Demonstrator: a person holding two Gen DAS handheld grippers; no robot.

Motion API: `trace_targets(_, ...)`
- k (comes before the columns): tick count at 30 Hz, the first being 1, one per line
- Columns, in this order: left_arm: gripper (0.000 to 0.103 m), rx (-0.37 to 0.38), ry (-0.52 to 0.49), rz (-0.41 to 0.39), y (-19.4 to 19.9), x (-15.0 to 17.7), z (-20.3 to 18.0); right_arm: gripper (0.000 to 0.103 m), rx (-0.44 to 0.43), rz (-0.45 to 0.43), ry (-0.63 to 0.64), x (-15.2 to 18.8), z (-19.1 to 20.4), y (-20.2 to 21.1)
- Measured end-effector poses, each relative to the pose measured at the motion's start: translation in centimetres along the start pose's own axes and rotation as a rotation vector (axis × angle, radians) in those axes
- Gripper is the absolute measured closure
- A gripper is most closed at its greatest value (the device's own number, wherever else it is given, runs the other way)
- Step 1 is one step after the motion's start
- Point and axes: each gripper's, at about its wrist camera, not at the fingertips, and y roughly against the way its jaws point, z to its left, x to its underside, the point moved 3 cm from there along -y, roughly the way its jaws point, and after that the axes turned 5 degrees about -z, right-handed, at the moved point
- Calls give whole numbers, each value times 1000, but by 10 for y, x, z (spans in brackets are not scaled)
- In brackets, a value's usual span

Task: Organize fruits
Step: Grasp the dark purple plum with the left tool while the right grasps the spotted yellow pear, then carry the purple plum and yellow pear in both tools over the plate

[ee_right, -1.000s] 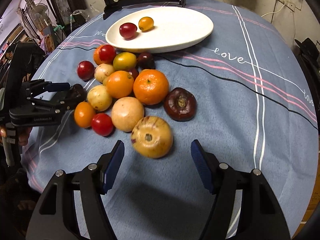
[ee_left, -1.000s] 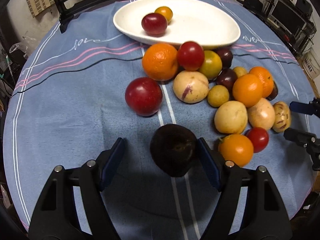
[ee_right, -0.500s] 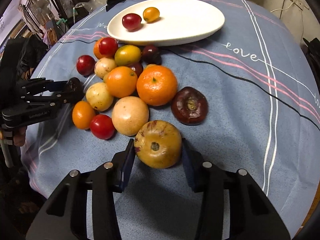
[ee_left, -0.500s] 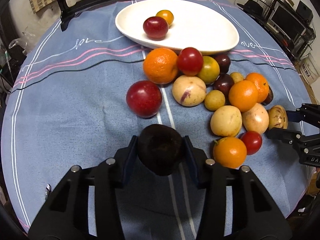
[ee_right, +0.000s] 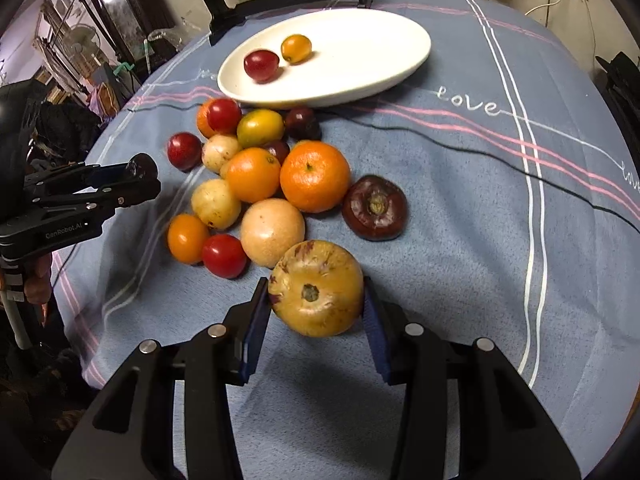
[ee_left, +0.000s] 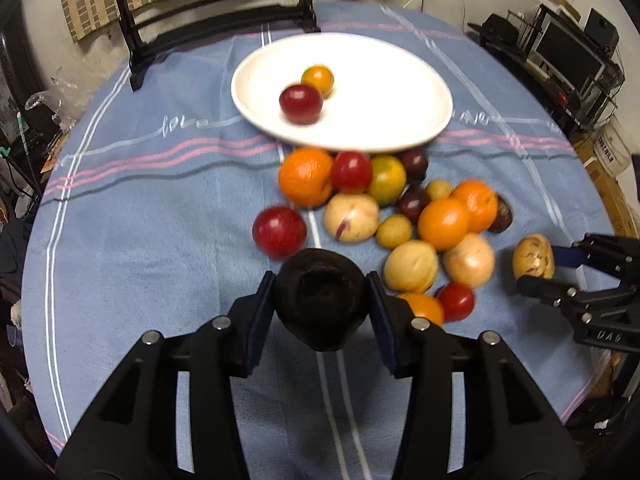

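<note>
My left gripper [ee_left: 321,282] is shut on a dark brown round fruit [ee_left: 320,304] and holds it a little above the blue tablecloth. My right gripper [ee_right: 315,286] is shut on a yellow-brown speckled fruit [ee_right: 316,288] at the near end of the fruit pile. Each gripper also appears in the other's view: the right gripper [ee_left: 541,270] with its yellow fruit [ee_left: 534,261], and the left gripper [ee_right: 138,180] with its dark fruit [ee_right: 140,166]. A white oval plate [ee_left: 400,80] at the far side holds a red plum [ee_left: 301,104] and a small orange fruit [ee_left: 317,79].
Several loose fruits lie between the plate and the grippers, among them a large orange [ee_left: 306,177], a red plum [ee_left: 279,232] and a dark purple fruit [ee_right: 375,207]. A black chair back [ee_left: 216,28] stands behind the round table. Shelves and clutter surround the table's edge.
Both grippers have closed on their fruits. The left one has then risen, carrying the dark fruit off the cloth. The right one has hardly moved.
</note>
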Motion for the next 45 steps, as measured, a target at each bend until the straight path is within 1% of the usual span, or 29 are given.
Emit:
trace_targets(2, 57, 9, 1, -26, 10, -14, -2, 58, -4, -19, 1, -5, 2, 6)
trace_targets(4, 57, -5, -6, -40, 17, -26, -5, 58, -16, -45, 1, -14, 5, 16)
trace_targets(10, 57, -7, -11, -112, 42, -69, -13, 58, -36, -166, 24, -55, 14, 54)
trace_targets(14, 57, -19, -14, -144, 52, -93, -15, 58, -51, -245, 42, -82, 20, 77)
trace_targets(20, 57, -20, -15, -188, 62, -120, -19, 58, -76, -311, 49, -106, 25, 91)
trace_targets(29, 57, -39, -17, -191, 53, -139, -18, 58, -98, -326, 46, -127, 25, 84)
trace_targets(35, 57, -47, -15, -185, 39, -153, -15, 58, -94, -324, 57, -141, 22, 74)
trace_targets(45, 57, -62, -1, -150, 7, -171, -8, 58, -89, -304, 48, -161, 9, 51)
